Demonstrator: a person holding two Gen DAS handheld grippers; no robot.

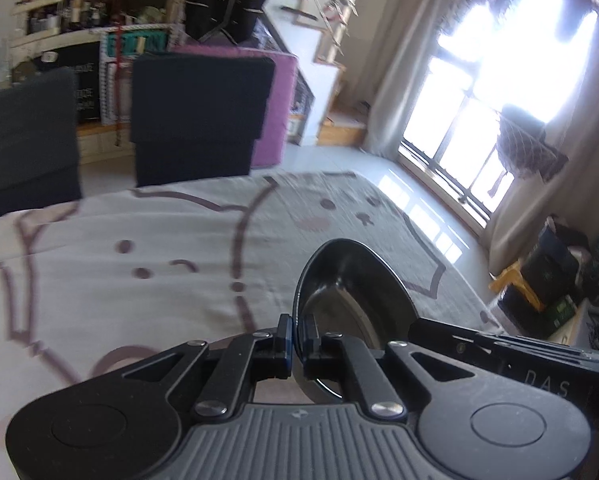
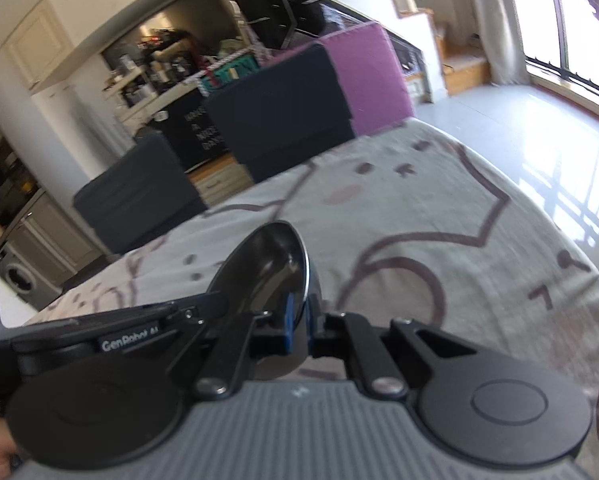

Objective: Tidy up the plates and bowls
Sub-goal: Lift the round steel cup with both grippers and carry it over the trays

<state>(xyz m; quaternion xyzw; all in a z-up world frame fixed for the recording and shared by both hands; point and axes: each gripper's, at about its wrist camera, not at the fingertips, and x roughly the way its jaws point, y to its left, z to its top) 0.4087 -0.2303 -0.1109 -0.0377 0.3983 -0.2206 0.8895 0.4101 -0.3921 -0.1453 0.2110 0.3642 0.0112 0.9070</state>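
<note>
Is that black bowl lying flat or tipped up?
Tipped up: the black bowl stands on edge, rim pinched by left gripper and right gripper.

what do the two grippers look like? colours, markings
Both match: the left gripper and right gripper have black linkage arms with silver pivot screws, blue finger pads, round black side discs and a ribbed grey body. White "GenRobot AI" label shows on one.

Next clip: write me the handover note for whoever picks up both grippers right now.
Left gripper: shut on the rim of a glossy black bowl, held on edge above the grey cartoon-print tablecloth.
Right gripper: shut on the rim of what looks like the same bowl, from the opposite side.
Done: bowl lifted.
Left: set it down; no stack or other dishes in view.
</note>
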